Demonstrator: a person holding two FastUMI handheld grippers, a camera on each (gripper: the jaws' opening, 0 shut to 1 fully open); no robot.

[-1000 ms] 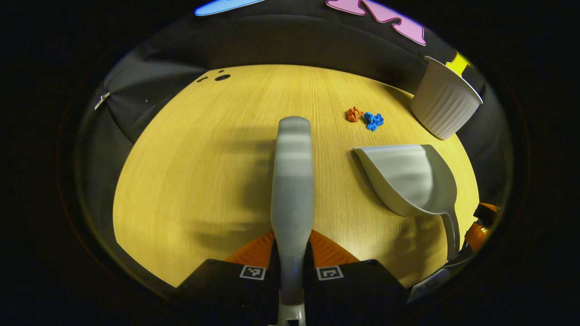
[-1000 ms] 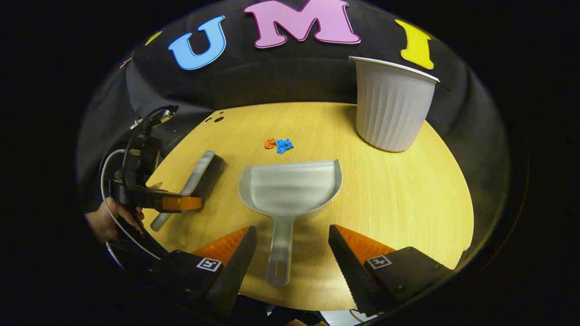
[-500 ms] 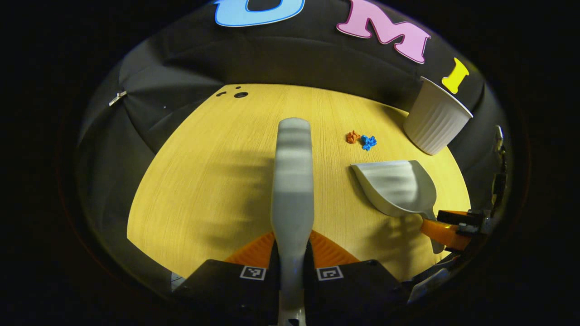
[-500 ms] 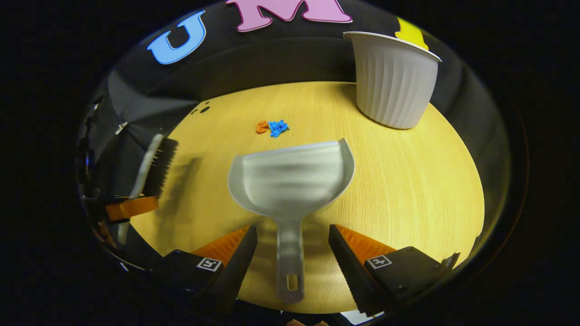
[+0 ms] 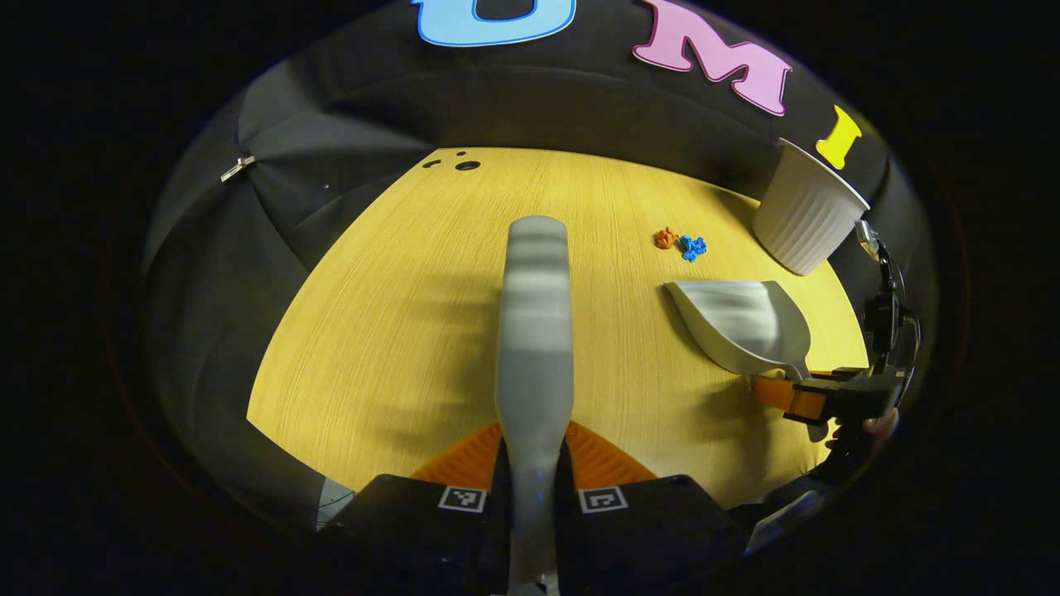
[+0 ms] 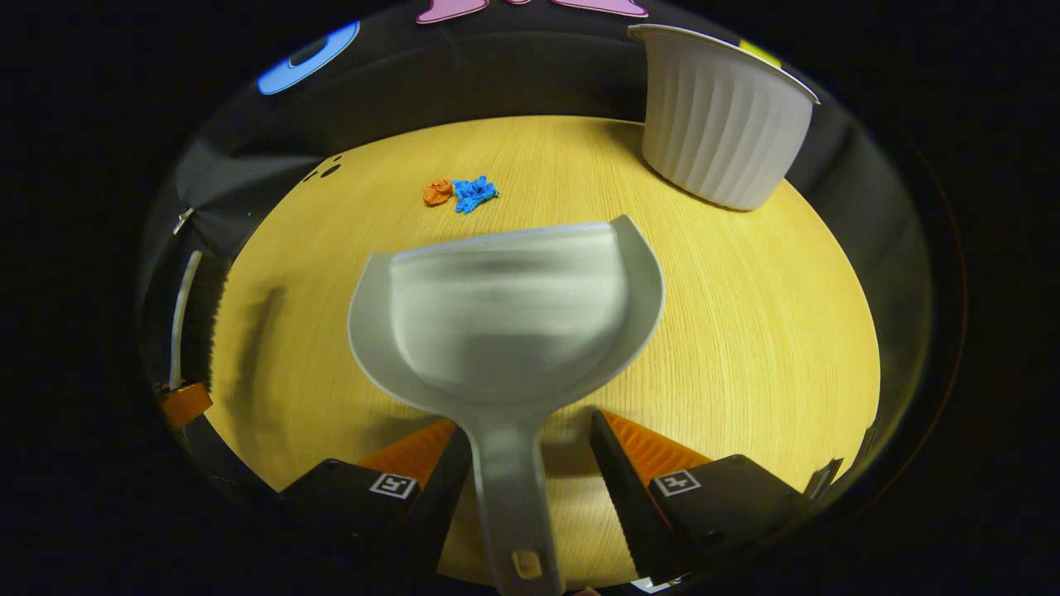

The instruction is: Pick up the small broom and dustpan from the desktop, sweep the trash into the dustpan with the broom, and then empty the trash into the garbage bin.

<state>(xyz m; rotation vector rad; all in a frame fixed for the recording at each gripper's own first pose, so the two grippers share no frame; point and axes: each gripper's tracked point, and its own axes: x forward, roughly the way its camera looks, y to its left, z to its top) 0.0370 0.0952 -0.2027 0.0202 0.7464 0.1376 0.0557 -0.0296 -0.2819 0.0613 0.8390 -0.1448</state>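
My dustpan (image 6: pixel 505 314) looks like smooth grey plastic with a soft shine; the table (image 6: pixel 745 331) has matt wood grain, the bin (image 6: pixel 720 124) is ribbed white plastic.

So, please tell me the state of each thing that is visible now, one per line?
Small broom: gripped by its handle in the left hand-held gripper.
Dustpan: empty, handle between the open fingers of the right hand-held gripper.
Garbage bin: upright on the desktop.
Orange and blue trash: unswept, on the desktop.
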